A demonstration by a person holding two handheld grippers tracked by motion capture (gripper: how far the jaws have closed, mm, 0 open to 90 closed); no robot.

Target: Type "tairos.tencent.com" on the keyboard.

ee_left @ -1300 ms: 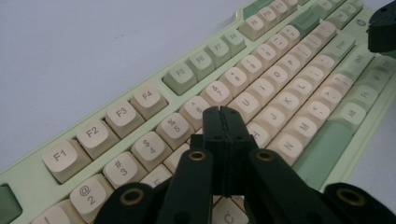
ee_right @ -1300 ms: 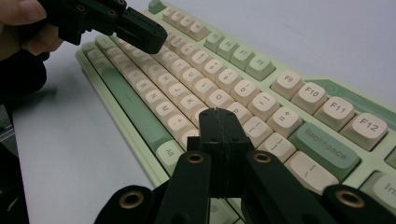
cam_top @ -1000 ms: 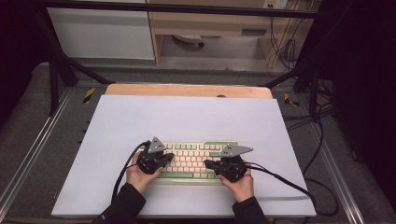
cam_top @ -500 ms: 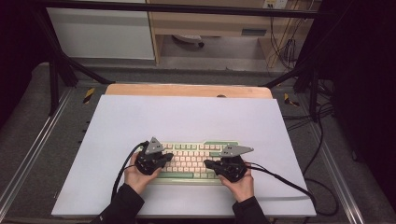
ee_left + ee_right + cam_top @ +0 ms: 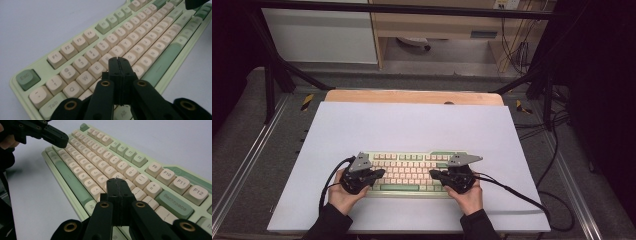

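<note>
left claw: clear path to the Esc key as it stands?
Probably yes. The left claw is shut and poised over the letter keys of the keyboard, and nothing lies between it and the green Esc key at the corner.

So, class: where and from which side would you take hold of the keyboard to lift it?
Probably the keyboard by its short ends, one claw from each side: it lies flat and long, and the left claw and right claw, both shut, already sit near those ends.
</note>
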